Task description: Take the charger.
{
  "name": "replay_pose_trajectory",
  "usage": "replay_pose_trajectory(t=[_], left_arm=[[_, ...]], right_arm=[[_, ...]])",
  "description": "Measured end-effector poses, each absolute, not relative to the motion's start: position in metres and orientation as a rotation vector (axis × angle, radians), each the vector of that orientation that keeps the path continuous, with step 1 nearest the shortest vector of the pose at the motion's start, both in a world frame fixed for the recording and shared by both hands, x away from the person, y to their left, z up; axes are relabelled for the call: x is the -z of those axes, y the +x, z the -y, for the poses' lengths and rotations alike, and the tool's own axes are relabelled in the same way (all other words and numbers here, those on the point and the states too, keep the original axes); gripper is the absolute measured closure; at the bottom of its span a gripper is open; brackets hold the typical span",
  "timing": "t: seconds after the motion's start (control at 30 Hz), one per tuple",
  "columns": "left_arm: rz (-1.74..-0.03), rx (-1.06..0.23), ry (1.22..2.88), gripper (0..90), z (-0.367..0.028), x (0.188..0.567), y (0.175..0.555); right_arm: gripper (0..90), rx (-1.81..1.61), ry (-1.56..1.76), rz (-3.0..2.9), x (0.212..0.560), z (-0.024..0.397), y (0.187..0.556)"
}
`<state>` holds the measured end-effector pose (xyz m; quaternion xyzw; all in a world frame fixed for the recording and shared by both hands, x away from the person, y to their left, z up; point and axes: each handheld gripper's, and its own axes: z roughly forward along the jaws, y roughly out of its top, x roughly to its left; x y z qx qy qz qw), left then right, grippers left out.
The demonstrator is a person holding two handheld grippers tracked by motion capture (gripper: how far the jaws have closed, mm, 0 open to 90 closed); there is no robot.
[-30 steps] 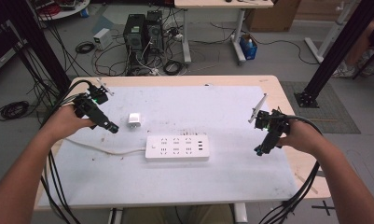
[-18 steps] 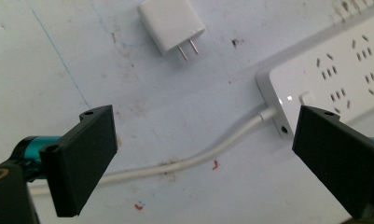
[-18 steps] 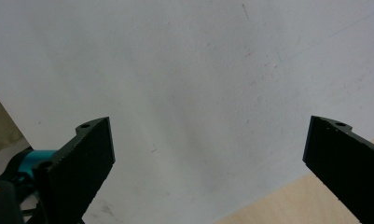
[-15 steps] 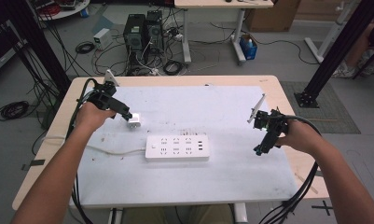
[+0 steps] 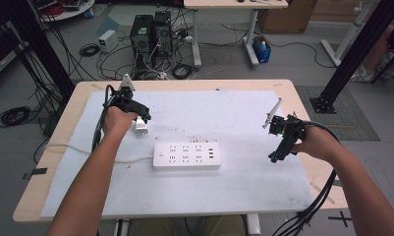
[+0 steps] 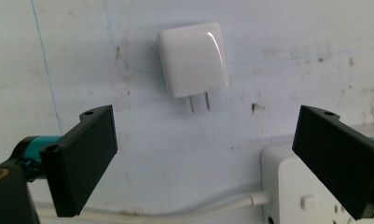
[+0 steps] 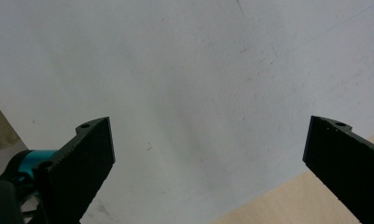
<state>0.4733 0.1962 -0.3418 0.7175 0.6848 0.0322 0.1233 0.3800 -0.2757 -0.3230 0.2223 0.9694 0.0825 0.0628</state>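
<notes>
A small white plug adapter [image 6: 193,59] lies flat on the white mat [image 5: 234,118] covering the counter [image 5: 302,93], its two metal prongs pointing toward the left gripper's camera. It sits in the left half of the mat, just behind the left end of a white power strip [image 5: 186,156]. In the left gripper view the adapter lies ahead of the spread black jaws, centred in the gap between them but untouched. The left gripper [image 5: 141,117] hovers right at the adapter, its jaws released and grasping nothing. The strip's white cord [image 6: 175,210] runs along the mat below the adapter and leaves over the counter's left edge. The right gripper [image 5: 276,155] rests well apart near the mat's right edge, its jaws also wide open and empty over bare mat, with a strip of wooden counter at the corner of its view. Computer towers [image 5: 150,32] and tangled cables crowd the floor beyond the counter.
</notes>
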Motion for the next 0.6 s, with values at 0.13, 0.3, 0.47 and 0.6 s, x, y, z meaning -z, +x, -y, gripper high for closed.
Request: replay_pose_trajectory(t=[0.13,0.3,0.47,0.6], left_arm=[[-2.015,-0.133,2.066,6.5,-0.193,0.348,0.480],[-2.045,-0.209,1.992,6.5,-0.190,0.356,0.487],[-2.068,-0.216,2.006,6.5,-0.184,0.376,0.497],[-2.095,-0.233,1.974,6.5,-0.184,0.388,0.500]], right_arm=[[1.3,-0.254,0.673,-2.927,0.322,0.277,0.379],[1.3,-0.261,0.682,-2.924,0.324,0.280,0.380],[1.3,-0.269,0.691,-2.918,0.325,0.281,0.380],[1.3,-0.271,0.698,-2.917,0.324,0.283,0.380]])
